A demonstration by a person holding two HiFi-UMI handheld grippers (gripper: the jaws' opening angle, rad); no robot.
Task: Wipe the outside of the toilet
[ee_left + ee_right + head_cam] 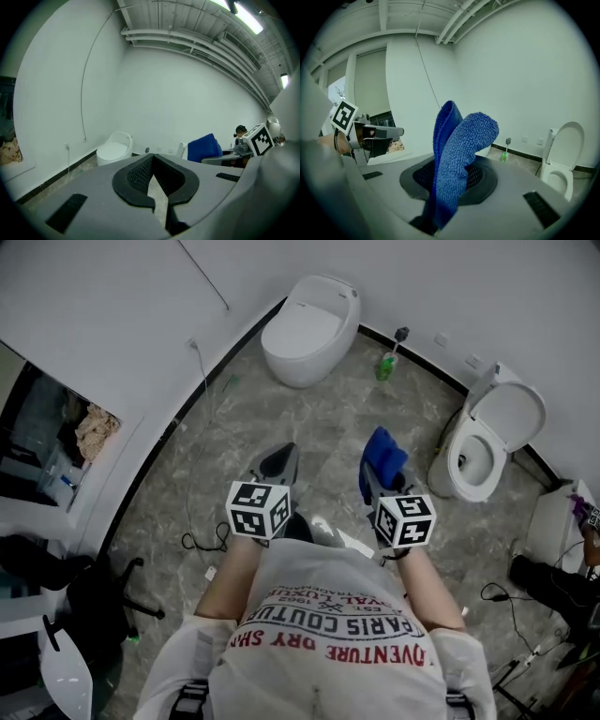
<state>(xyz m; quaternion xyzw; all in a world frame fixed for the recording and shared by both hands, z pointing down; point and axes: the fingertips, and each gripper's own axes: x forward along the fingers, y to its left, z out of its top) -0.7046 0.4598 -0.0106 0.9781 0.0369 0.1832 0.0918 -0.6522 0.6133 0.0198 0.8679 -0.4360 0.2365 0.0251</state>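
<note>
One blue cloth (382,460) sits clamped in your right gripper (380,484), your left gripper (280,462) is closed on nothing, and the toilet (511,413), lid up, stands ahead-right.

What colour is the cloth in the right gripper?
The cloth is blue; right gripper view shows best.

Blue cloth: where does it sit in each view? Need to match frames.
Head view: blue microfibre cloth centre-right, sticking out of the right gripper.
Left gripper view: right of centre, low against the wall.
Right gripper view: dead centre, upright between the fingers.
Shared landmark: white toilet with raised lid, at right in head and right gripper views; in the left gripper view, only a white sliver beside the cloth, probably it.
</note>
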